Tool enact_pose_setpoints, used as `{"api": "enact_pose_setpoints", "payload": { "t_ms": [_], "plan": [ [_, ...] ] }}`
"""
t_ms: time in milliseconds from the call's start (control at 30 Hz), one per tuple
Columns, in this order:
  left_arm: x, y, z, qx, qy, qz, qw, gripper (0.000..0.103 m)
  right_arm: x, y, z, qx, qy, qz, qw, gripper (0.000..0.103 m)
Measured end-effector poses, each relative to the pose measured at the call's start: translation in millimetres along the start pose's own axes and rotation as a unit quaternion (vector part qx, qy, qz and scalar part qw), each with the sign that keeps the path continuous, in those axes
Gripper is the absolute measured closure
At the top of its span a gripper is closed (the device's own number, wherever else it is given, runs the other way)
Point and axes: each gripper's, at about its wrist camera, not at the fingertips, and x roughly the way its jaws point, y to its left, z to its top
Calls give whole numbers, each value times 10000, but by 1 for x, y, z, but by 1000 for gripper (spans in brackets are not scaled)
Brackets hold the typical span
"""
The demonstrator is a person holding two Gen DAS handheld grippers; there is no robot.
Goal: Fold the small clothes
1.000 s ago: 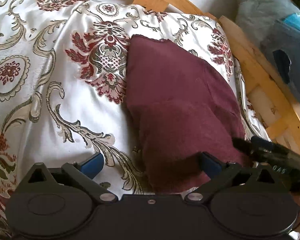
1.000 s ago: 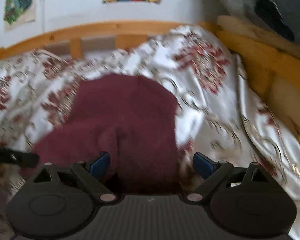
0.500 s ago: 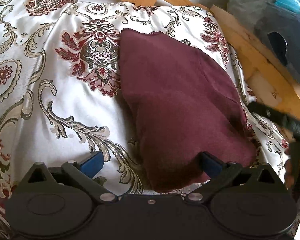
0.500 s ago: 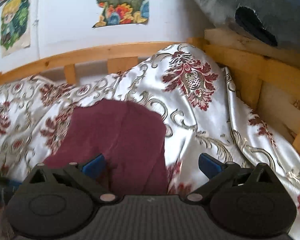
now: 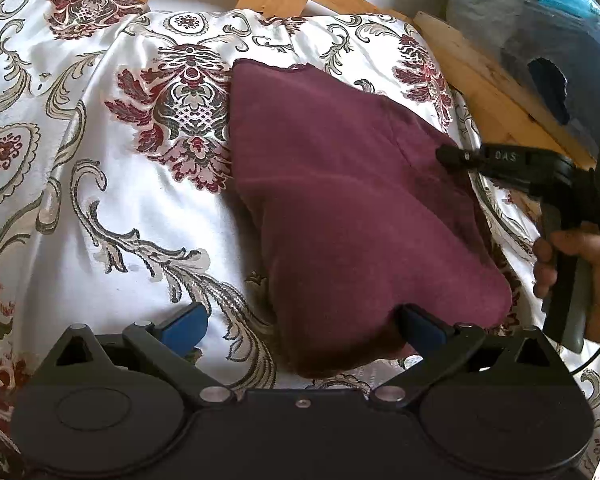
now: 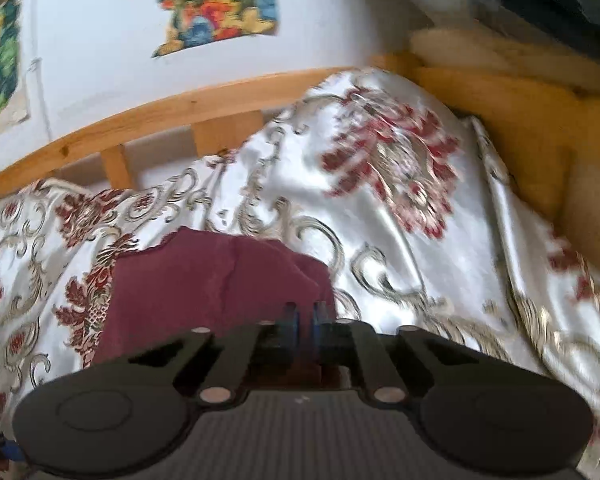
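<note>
Maroon cloth (image 5: 340,208) is spread folded on the patterned bedspread (image 5: 100,200), near the wooden frame (image 5: 492,88). Its right edge is pinched between the closed fingers of the right gripper (image 6: 304,318). The left gripper (image 5: 300,320) is held wide apart over its near corner.

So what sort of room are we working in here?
Most likely a bedroom: the maroon garment lies on a floral satin bedspread inside a wooden slatted bed frame, and colourful pictures hang on the white wall behind it.
</note>
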Motion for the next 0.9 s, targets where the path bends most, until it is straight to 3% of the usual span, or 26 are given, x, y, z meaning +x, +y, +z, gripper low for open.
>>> {"api": "enact_pose_setpoints", "payload": {
  "t_ms": [133, 400, 500, 533, 567, 633, 700, 767, 900],
  "plan": [
    [1, 0, -2, -18, 7, -226, 9997, 1, -1, 11, 18, -347, -289, -28, 9990, 95],
    [2, -2, -3, 42, 27, -242, 9997, 1, 18, 0, 5, -362, 136, -227, 9990, 92],
    [2, -2, -2, 33, 29, -263, 9996, 1, 16, -3, 4, -255, 109, -167, 9995, 79],
    [2, -1, -2, 10, 32, -295, 9996, 1, 15, -4, 5, -242, 102, -136, 9996, 71],
    [1, 1, -1, -40, 25, -374, 9993, 1, 14, -5, 6, -220, 99, -84, 9997, 56],
    [-2, 6, 1, -249, -33, -665, 9975, 2, 14, -9, 11, -102, 86, 89, 9999, 39],
    [-6, 12, 4, -510, -182, -961, 9939, 2, 16, -12, 17, 40, 100, 326, 9994, 33],
    [-10, 15, 7, -596, -346, -1030, 9923, 2, 23, -14, 24, 94, 193, 512, 9985, 20],
    [-11, 19, 14, -631, -506, -1119, 9904, 2, 44, -19, 34, 297, 520, 925, 9939, 13]
  ]
}}
